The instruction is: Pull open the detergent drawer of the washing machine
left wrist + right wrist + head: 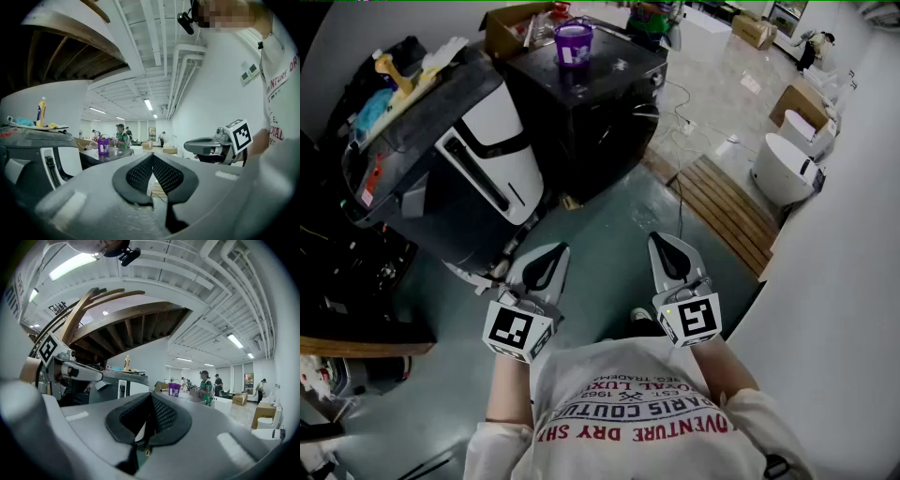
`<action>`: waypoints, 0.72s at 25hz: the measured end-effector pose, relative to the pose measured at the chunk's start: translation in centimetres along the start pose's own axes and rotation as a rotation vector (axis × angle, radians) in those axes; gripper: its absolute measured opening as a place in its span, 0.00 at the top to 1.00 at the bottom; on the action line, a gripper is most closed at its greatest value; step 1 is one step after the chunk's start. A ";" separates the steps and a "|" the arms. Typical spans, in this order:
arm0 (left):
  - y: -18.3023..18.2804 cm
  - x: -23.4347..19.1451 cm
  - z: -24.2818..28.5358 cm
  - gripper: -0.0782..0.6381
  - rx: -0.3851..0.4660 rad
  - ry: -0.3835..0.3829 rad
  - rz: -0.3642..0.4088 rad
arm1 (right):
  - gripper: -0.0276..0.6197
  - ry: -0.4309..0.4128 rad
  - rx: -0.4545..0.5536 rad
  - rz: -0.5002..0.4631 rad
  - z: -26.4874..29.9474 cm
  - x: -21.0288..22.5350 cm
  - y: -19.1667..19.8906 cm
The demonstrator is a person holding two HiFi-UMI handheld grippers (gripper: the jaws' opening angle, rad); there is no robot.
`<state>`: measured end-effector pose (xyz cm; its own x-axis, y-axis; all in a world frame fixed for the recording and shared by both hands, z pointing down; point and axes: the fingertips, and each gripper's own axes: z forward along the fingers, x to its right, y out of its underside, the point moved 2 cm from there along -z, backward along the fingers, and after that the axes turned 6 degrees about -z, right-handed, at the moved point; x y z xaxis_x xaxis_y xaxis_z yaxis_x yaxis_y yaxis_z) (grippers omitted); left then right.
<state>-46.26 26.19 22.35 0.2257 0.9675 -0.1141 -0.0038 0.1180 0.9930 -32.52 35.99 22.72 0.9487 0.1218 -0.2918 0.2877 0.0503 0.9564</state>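
Detergent drawer [412,199]: seemingly the pale grey panel at the top corner of the washing machine's front, shut flush. Its grip edge is too small to make out.
Washing machine [492,155]: white front and dark top, standing ahead and to the left of the person, well apart from both tongs.
Left tongs [549,255]: held level, jaws pressed together, nothing between them.
Right tongs [664,246]: held level beside the left tongs, jaws together, empty.
Step in hand: the approach, by my reading; nothing is touched yet.
Doing it well: bring the nearer left tongs to the panel, part the jaws, pinch its lower lip, then pull straight out along the slide.
Risk: a slanted pull may jam the drawer.
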 end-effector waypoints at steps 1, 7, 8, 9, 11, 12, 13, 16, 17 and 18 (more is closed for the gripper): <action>-0.1 -0.1 0.1 0.88 0.000 -0.001 -0.003 | 0.96 0.000 0.001 0.000 0.1 0.1 0.0; 0.2 -0.5 0.9 0.88 -0.002 0.003 -0.007 | 0.96 0.011 0.003 0.029 0.7 0.8 0.2; 0.2 -0.6 1.1 0.88 -0.002 0.005 -0.007 | 0.96 0.015 0.002 0.034 0.8 0.9 0.2; 0.2 -0.7 1.3 0.88 -0.002 0.007 -0.008 | 0.96 0.019 0.001 0.036 0.9 1.1 0.2; 0.1 -0.8 1.6 0.88 -0.002 0.009 -0.011 | 0.96 0.025 0.001 0.034 1.0 1.3 0.0; 0.0 -0.8 1.7 0.88 -0.002 0.011 -0.011 | 0.96 0.030 0.001 0.034 1.1 1.5 0.0; 0.0 -0.7 1.9 0.88 0.000 0.013 -0.010 | 0.96 0.035 0.001 0.035 1.2 1.7 0.0; -0.4 -0.4 2.5 0.88 0.023 0.018 0.001 | 0.96 0.047 -0.009 0.047 1.4 2.2 0.5; -0.4 -0.4 2.7 0.80 0.028 0.016 0.000 | 0.96 0.047 -0.014 0.047 1.5 2.3 0.7; -0.2 -0.4 3.0 0.60 0.022 0.012 -0.002 | 0.96 0.047 -0.018 0.044 1.5 2.4 0.9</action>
<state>-43.38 25.11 22.29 0.2143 0.9699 -0.1159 0.0175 0.1149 0.9932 -29.79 34.83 22.86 0.9529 0.1709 -0.2505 0.2433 0.0621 0.9680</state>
